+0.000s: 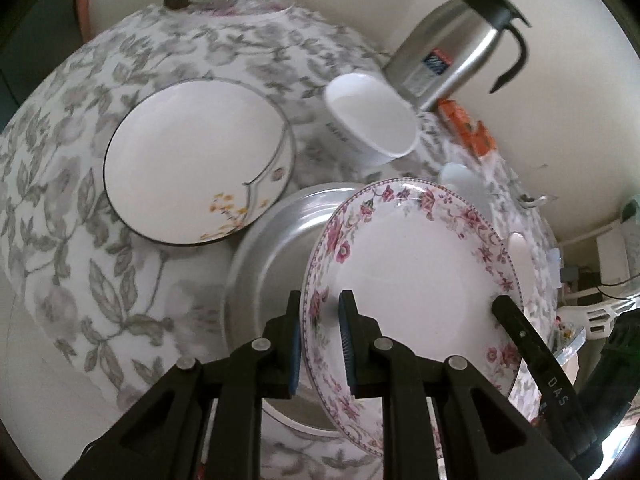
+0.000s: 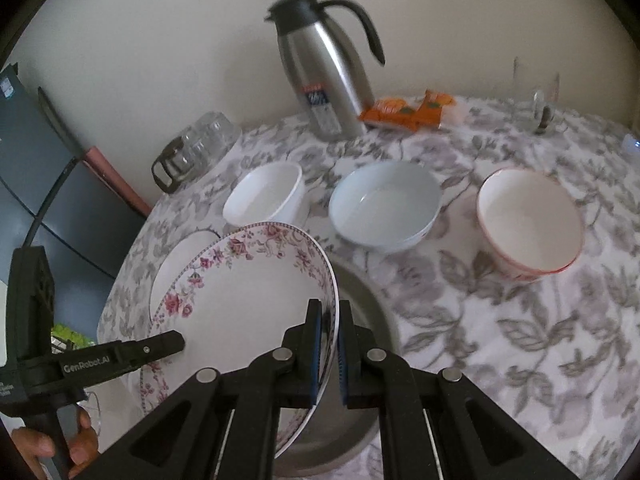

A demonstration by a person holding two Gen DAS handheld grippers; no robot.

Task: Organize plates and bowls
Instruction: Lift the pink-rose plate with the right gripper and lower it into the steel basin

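Floral plate (image 1: 412, 276) (rim between both grippers' fingers (image 2: 316, 344))

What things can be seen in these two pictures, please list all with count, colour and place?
floral plate: 1, white with pink flower rim, held tilted by both grippers over the metal plate
metal plate: 1, silver, on the table under the floral plate
dark-rimmed plate: 1, white, yellow flowers, left of the metal plate
bowls: 3, white, pale blue, red-rimmed, in a row behind
flask: 1, steel, black handle, at the back
orange packets: a few, beside the flask
glass jug: 1, clear, back left
tablecloth: 1, white with grey leaves
left gripper: black, jaws on the plate rim
right gripper: black, jaws on the opposite rim
hand: 1, holding the left gripper
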